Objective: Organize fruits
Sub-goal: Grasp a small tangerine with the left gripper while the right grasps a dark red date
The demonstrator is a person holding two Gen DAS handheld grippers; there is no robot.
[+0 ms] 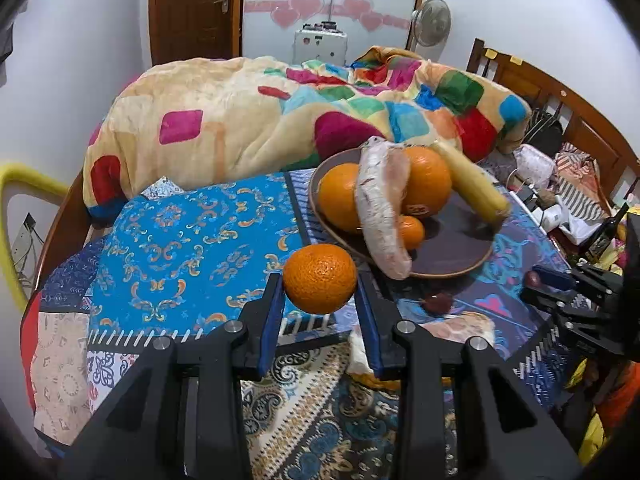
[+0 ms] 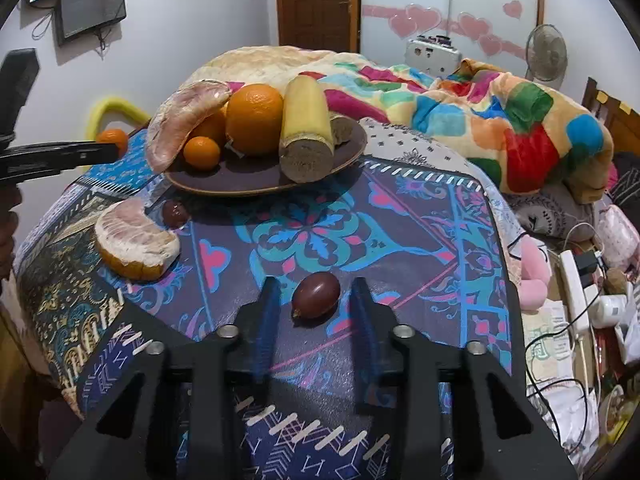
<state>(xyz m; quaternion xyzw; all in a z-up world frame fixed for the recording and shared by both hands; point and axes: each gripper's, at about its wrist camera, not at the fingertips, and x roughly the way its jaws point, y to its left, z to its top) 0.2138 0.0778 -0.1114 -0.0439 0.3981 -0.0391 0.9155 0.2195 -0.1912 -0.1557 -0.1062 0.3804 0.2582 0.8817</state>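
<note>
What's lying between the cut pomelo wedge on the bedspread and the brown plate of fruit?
A small dark red fruit lies on the bedspread between the pomelo wedge and the plate, clearest in the right wrist view.

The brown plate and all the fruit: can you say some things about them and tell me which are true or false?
1. The left claw squeezes a round orange mandarin. True.
2. The brown round plate is empty. False: oranges, pomelo and more lie on it.
3. A dark red oval fruit sits between the right claw's fingers. True.
4. The peeled pomelo chunk lies on the plate. False: it lies on the patterned cloth.
</note>
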